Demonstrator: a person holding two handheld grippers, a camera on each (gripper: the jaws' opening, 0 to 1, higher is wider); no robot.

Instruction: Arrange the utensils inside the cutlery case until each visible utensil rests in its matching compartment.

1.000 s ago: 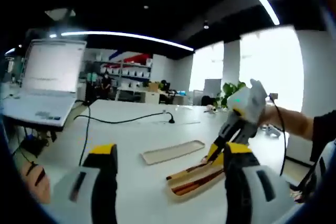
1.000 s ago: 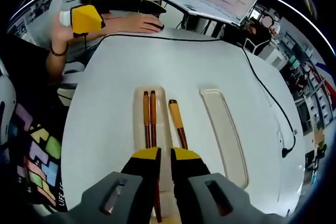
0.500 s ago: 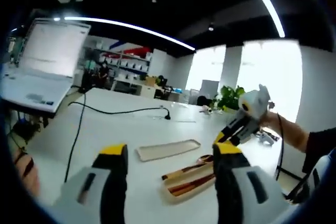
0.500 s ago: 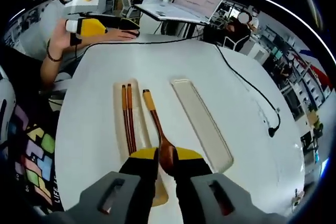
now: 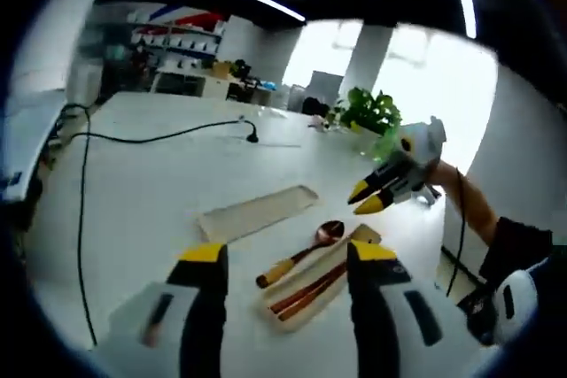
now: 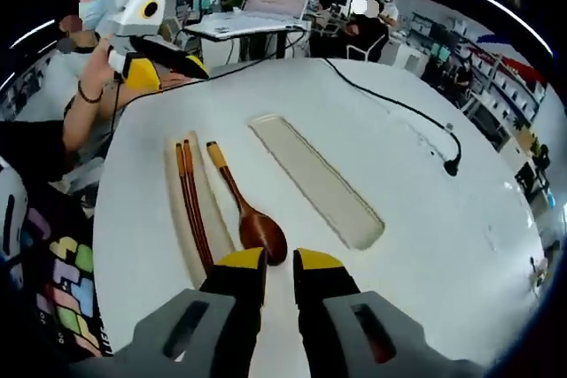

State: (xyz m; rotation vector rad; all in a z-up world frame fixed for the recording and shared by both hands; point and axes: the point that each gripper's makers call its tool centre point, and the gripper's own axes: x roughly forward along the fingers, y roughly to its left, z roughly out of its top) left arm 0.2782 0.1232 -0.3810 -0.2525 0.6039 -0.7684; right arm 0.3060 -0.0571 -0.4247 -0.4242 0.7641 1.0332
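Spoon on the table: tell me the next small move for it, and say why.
Probably bring the right gripper down onto the wooden spoon and grip it near the bowl. The spoon lies on the white table, between the case tray that holds the chopsticks and the separate lid, so it is not yet in a compartment. The right gripper's jaws are nearly closed with nothing between them.

White table point(image 6: 425, 219) carries the cutlery case point(image 6: 182, 219), its lid point(image 6: 314, 179), a black cable point(image 6: 390, 99); the spoon point(image 6: 244, 205) seemingly beside the case.
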